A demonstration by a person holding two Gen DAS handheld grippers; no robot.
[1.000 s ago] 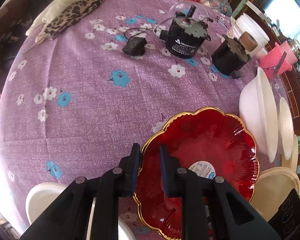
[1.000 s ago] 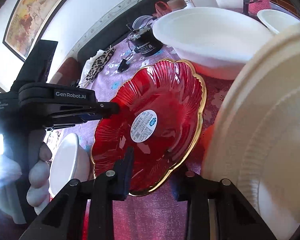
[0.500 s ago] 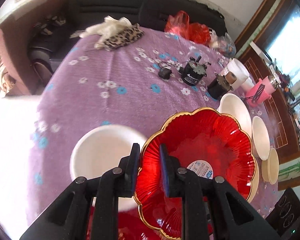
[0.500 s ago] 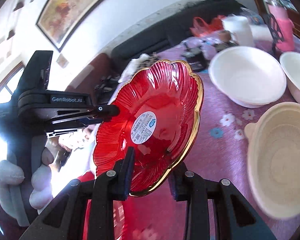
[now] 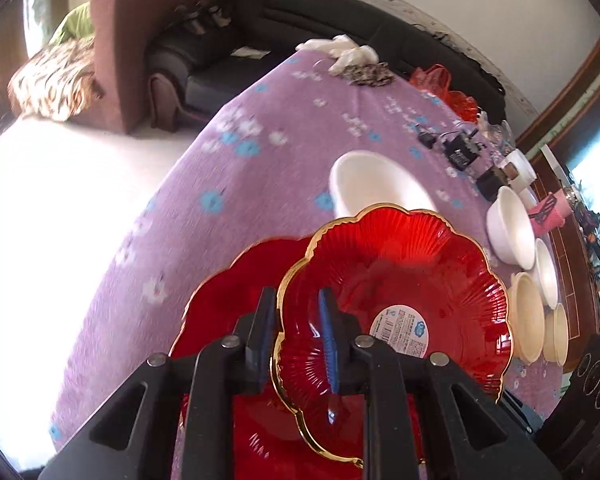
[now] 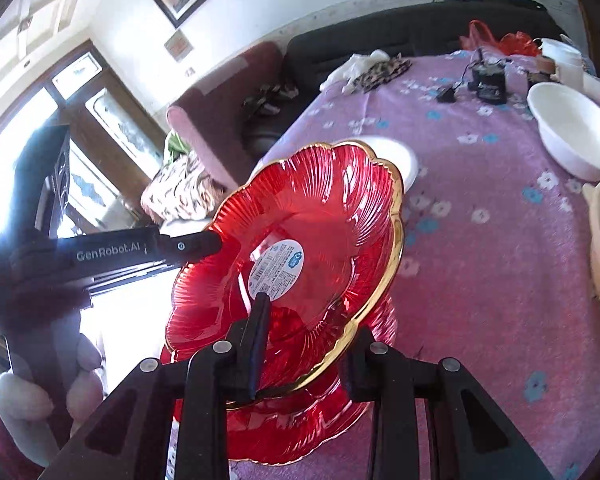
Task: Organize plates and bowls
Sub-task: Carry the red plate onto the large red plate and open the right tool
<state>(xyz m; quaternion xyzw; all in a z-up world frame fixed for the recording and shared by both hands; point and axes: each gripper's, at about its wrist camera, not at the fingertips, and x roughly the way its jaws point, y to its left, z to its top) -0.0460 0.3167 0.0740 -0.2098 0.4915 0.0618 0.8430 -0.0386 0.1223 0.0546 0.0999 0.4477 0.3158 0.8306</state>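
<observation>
**Red scalloped plate held by two claws above its twin**

Translucent red glass plate with scalloped, gold-edged rim (image 5: 396,292) is off the counter, tilted, carried between both claws. Ribbed flutes radiate from its centre; a round white-and-blue printed sticker (image 5: 400,330) sits on the middle of the well. Gold trim follows every lobe of the flower outline.

Left claw (image 5: 296,340): blue-padded fingers pinch the plate's rim, one pad on each face of the glass. In the right wrist view the same claw (image 6: 214,242) reaches in from the left edge, gripped by a gloved hand (image 6: 40,392).

Right claw (image 6: 304,344): jaws clamp the near rim of the plate, one finger over the inside, the other beneath.

Directly below lies a second red glass plate of the same scalloped gold-rimmed kind (image 6: 300,432), flat on the purple flowered cloth of the counter (image 5: 260,168).

A white round bowl (image 5: 376,184) stands just beyond the held plate. Further right, a row: a white bowl (image 5: 510,228), a smaller white bowl (image 5: 548,276), and cream bowls (image 5: 528,320).
</observation>
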